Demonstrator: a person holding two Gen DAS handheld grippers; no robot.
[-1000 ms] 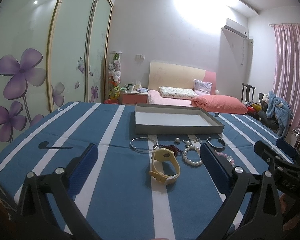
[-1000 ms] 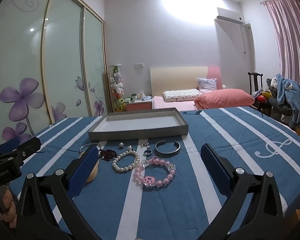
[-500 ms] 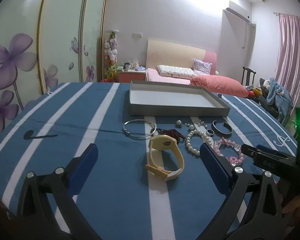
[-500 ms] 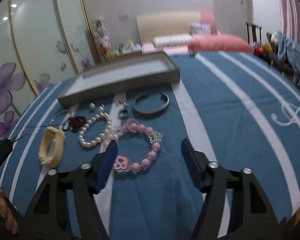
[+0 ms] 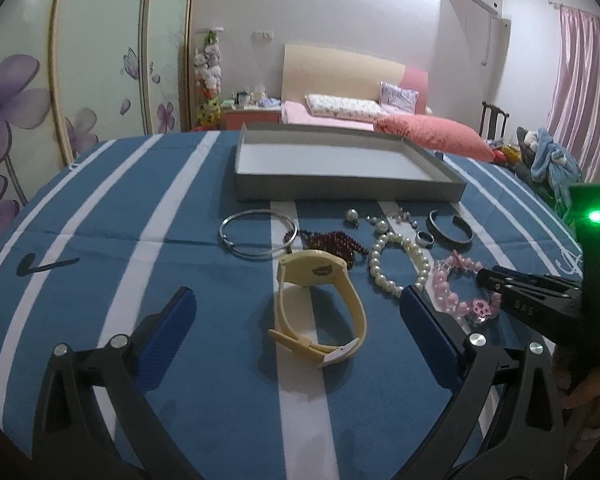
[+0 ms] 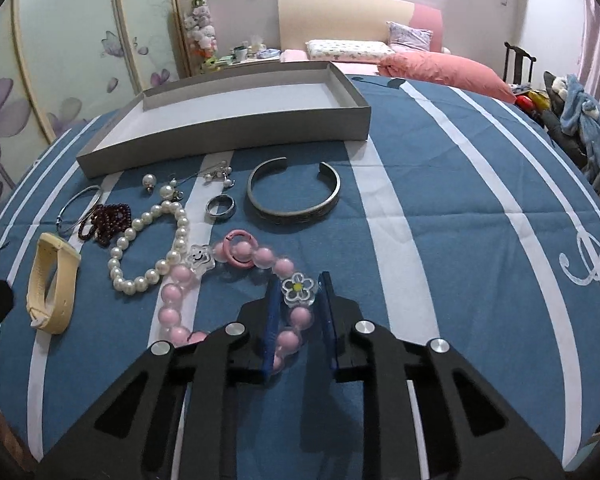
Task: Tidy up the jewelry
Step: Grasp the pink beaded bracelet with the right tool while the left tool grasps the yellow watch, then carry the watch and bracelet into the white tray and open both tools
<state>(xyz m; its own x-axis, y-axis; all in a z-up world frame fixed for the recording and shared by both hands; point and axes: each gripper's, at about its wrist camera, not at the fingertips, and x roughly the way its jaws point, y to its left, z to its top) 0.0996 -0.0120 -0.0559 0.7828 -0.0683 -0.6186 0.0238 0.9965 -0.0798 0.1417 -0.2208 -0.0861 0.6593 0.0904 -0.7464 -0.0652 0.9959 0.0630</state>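
Note:
A grey tray (image 6: pixel 236 136) (image 5: pixel 340 192) lies empty at the back of the striped blue table. In front of it lie a pink bead bracelet (image 6: pixel 172 286) (image 5: pixel 446 284), a pearl bracelet (image 6: pixel 140 240) (image 5: pixel 396 264), a cream watch (image 6: pixel 52 280) (image 5: pixel 320 304), a dark cuff (image 6: pixel 294 200) (image 5: pixel 450 232), a ring (image 6: pixel 220 206), dark red beads (image 6: pixel 106 220) (image 5: pixel 332 240), a silver bangle (image 5: pixel 256 236) and pearl earrings (image 6: pixel 150 182). My right gripper (image 6: pixel 300 316) has its jaws nearly closed around the pink bracelet's beads beside a flower charm (image 6: pixel 298 290). My left gripper (image 5: pixel 296 332) is open, just short of the watch.
The table's right half (image 6: pixel 460 240) holds only white stripes and an embroidered motif (image 6: pixel 588 264). Behind the table are a bed with pink pillows (image 5: pixel 428 136), a flowered wardrobe (image 5: pixel 20 100) and a chair with clothes (image 5: pixel 548 160).
My right gripper has dropped onto the pink bead bracelet and its jaws have narrowed around the beads. My left gripper has come closer to the watch and stayed open.

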